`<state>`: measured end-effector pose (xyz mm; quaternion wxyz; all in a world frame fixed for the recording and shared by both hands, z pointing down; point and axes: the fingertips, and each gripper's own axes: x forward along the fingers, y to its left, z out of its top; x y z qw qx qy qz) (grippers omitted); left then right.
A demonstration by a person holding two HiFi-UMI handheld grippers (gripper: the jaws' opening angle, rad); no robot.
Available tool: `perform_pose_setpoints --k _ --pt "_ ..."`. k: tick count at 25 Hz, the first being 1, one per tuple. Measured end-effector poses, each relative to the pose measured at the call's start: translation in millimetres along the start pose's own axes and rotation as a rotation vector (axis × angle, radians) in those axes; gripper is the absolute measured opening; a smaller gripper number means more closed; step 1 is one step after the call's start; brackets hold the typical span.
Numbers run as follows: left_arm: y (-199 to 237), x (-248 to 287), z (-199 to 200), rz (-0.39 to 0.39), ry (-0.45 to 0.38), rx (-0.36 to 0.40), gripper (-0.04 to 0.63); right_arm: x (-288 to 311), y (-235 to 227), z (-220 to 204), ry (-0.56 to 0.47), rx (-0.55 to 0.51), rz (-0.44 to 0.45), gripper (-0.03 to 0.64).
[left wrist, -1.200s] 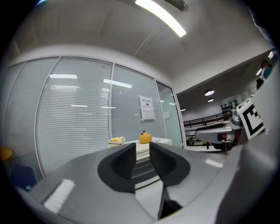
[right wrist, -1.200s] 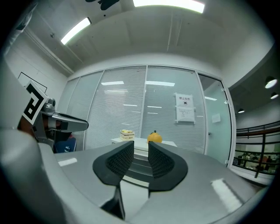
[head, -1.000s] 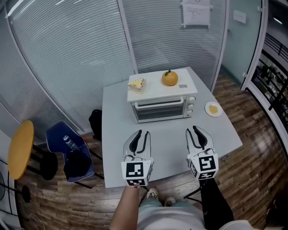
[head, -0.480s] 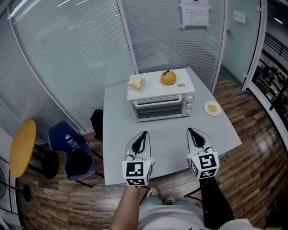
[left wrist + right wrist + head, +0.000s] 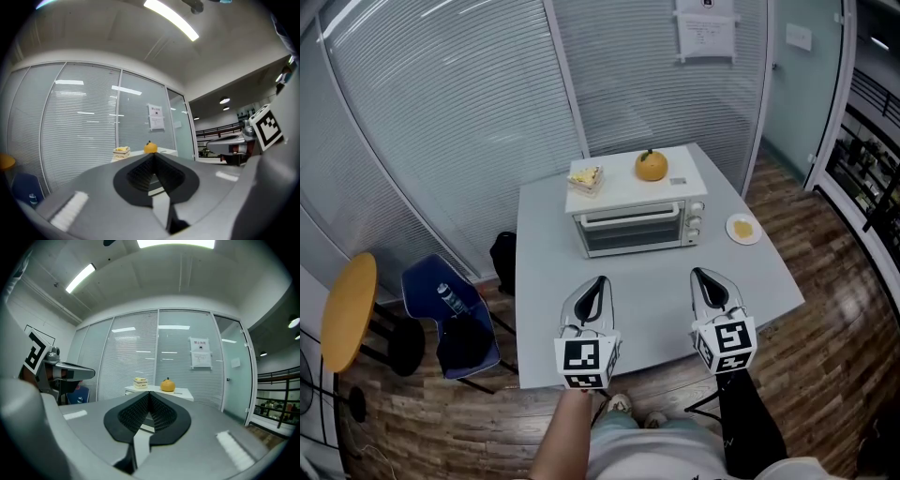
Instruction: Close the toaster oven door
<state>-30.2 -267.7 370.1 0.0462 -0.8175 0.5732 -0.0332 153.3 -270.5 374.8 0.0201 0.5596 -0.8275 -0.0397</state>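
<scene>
The toaster oven [image 5: 637, 223] is sitting upright on the far part of the grey table [image 5: 581, 291], its front facing the person and turned slightly to the right. It is showing a boxy white body with a flat white top. Its door [image 5: 630, 229] is standing upright and shut, lying flush with the front, its dark glass panel taking up most of it. A pale handle [image 5: 630, 217] is running across the door's upper edge, and a column of knobs [image 5: 698, 217] is lining the right side.
</scene>
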Motion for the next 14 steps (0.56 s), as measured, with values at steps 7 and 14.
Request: perform_pose_setpoints --k 7,14 --pt "1 4 1 -0.002 0.003 0.008 0.057 4 4 -2 0.011 -0.055 0.006 0.002" --pt "6 10 1 -0.004 0.006 0.020 0.057 10 5 0 0.006 -0.067 0.011 0.002"
